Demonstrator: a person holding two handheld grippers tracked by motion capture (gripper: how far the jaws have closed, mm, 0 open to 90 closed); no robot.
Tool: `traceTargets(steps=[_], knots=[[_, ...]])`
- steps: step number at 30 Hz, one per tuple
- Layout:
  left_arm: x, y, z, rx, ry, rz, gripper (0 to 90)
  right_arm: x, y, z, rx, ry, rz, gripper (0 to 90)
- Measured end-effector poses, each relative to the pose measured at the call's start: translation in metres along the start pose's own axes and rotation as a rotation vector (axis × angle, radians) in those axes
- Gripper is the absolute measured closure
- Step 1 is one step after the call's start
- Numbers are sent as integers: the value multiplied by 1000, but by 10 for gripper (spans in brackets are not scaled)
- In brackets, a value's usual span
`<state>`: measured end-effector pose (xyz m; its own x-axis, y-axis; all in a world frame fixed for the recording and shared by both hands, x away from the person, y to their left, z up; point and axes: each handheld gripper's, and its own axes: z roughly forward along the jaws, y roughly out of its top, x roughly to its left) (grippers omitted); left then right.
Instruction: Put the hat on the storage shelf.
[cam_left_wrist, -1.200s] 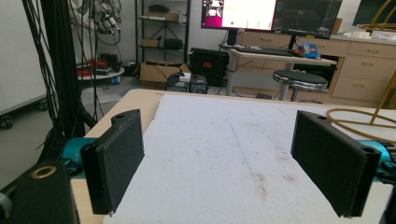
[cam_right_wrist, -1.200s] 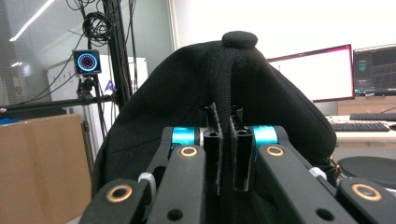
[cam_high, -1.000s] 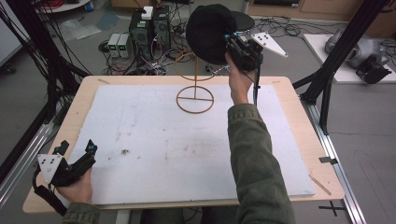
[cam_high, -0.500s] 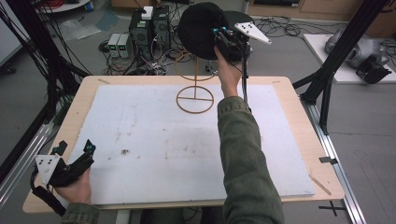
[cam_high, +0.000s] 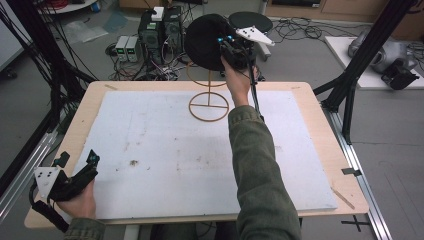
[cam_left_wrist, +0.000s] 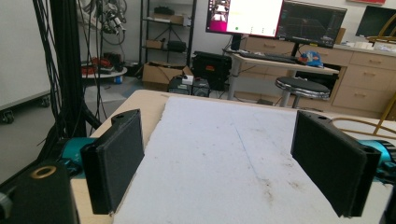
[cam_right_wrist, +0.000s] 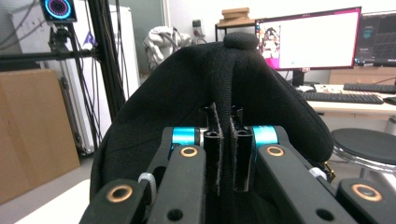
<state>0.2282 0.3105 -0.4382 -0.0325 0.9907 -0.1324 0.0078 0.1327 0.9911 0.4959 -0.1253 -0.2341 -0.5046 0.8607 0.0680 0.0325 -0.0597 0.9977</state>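
Right gripper holds black cap above wire stand.
Its jaws are clenched on a fold of the cap at the tabletop's far edge. Left gripper rests at near-left corner, jaws spread, nothing between.

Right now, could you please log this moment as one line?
right tongs: shut on black cap | cap: at wire stand | left tongs: open, idle

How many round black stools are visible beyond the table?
1. A round black stool stands on the floor past the table's far edge, right behind the black fabric cap. It also shows in the left gripper view. Others may be hidden.
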Motion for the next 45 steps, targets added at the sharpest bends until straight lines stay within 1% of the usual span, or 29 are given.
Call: traceTargets(steps=[2, 4, 8, 9, 11, 18, 20, 22, 25, 29, 35, 39, 42, 43, 45], knots=[[0, 0, 0, 0, -1, 3, 174, 1, -1, 1, 14, -5, -18, 874], [0, 0, 0, 1, -1, 3, 174, 1, -2, 2, 22, -5, -23, 874], [0, 0, 0, 3, 0, 2, 174, 3, -4, 4, 43, 3, -14, 874], [0, 0, 1, 2, 0, 2, 174, 5, -5, 5, 55, 5, -19, 874], [0, 0, 1, -1, 0, 0, 174, 5, -6, 6, 61, 2, -23, 874], [-1, 0, 3, 2, -4, -1, 174, 0, -15, 6, 93, -11, -6, 874], [-2, 0, 4, 2, -8, 0, 174, -3, -19, 5, 106, -15, 13, 873], [-3, 0, 4, 2, -12, 1, 174, -3, -20, 6, 111, -15, 12, 874], [-4, 0, 5, 3, -23, 3, 175, -2, -21, 6, 125, -8, 4, 873], [-4, 0, 5, 4, -21, 4, 176, 0, -23, 8, 147, 5, -3, 872], [-2, 0, 4, 5, -15, -1, 176, 0, -24, 9, 165, 8, -8, 870], [-2, 0, 4, 2, -13, -1, 176, 0, -24, 9, 171, 10, -6, 866], [-2, 1, 4, 3, -12, 2, 176, 1, -25, 10, 178, 22, 2, 858], [-2, 1, 4, 1, -13, 1, 176, 2, -25, 10, 182, 23, -6, 854], [-2, 1, 4, 1, -17, -1, 176, 3, -25, 10, 189, 24, 3, 848]])
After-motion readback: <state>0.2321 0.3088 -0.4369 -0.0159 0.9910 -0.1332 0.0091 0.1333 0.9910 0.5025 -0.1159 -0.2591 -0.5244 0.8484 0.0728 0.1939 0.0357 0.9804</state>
